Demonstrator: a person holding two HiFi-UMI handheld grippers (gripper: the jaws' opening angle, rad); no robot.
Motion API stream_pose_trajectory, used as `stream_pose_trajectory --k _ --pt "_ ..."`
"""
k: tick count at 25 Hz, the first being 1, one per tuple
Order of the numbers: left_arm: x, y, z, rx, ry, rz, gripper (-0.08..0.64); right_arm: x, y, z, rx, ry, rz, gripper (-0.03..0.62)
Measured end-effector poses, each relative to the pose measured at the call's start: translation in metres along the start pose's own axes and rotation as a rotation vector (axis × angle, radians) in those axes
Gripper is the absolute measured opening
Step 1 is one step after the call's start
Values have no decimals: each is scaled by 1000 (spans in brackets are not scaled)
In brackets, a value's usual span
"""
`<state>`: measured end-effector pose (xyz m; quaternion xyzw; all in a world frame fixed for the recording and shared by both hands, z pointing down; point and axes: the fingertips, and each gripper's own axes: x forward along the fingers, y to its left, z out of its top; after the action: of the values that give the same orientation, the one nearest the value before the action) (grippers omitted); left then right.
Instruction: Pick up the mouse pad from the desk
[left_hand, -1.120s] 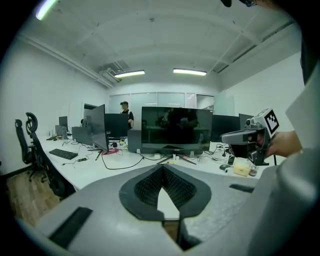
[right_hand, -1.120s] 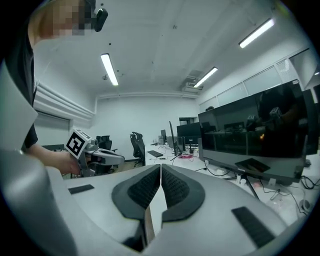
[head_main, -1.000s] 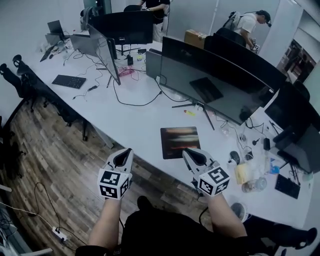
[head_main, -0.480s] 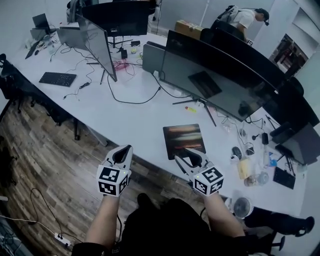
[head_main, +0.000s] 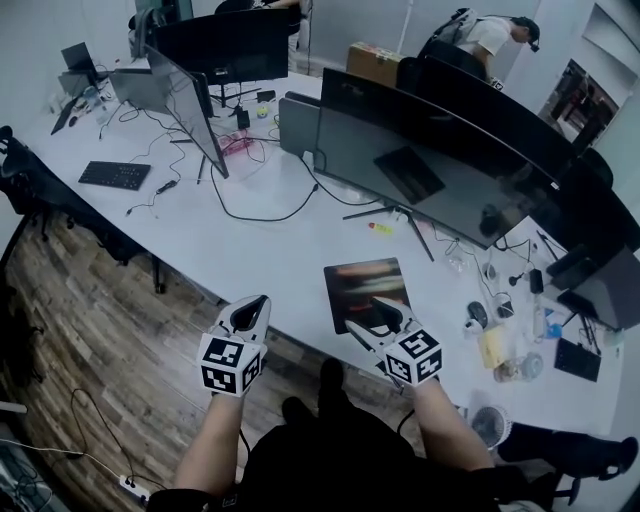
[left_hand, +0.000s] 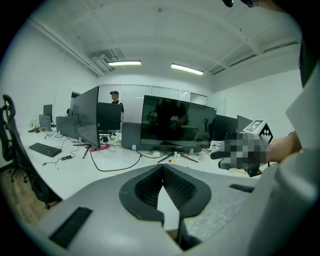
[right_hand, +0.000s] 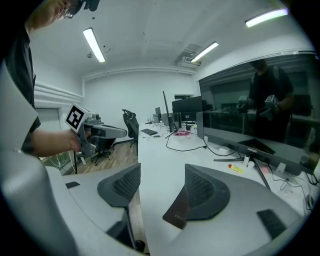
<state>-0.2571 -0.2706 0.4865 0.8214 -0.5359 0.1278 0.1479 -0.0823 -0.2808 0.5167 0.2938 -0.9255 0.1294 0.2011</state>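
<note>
A long white desk (head_main: 270, 250) crosses the scene, seen from above, with a wood floor (head_main: 100, 320) beneath it. The mouse pad (head_main: 366, 292), dark with a reddish blur printed on it, lies flat by the desk's front edge, in front of a wide curved monitor (head_main: 430, 165). The right gripper (head_main: 372, 316) hangs over the pad's near edge; its jaws are opening and stand partway apart, and its own view shows the pad's near corner peeking out beside one jaw, not pinched. The left gripper (head_main: 249, 310) hovers at the desk's front edge, well left of the pad, its jaw tips closed together on nothing. A black keyboard (head_main: 115, 175) sits near the desk's far left end.
</note>
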Motion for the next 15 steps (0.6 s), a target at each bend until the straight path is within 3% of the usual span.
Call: stream_pose_trajectory --k 8,15 --pt "52 0 17 36 46 22 9 25 -47 -25 48 43 30 285" --pt "111 -15 11 35 132 -11 9 46 -88 -55 58 90 53 295"
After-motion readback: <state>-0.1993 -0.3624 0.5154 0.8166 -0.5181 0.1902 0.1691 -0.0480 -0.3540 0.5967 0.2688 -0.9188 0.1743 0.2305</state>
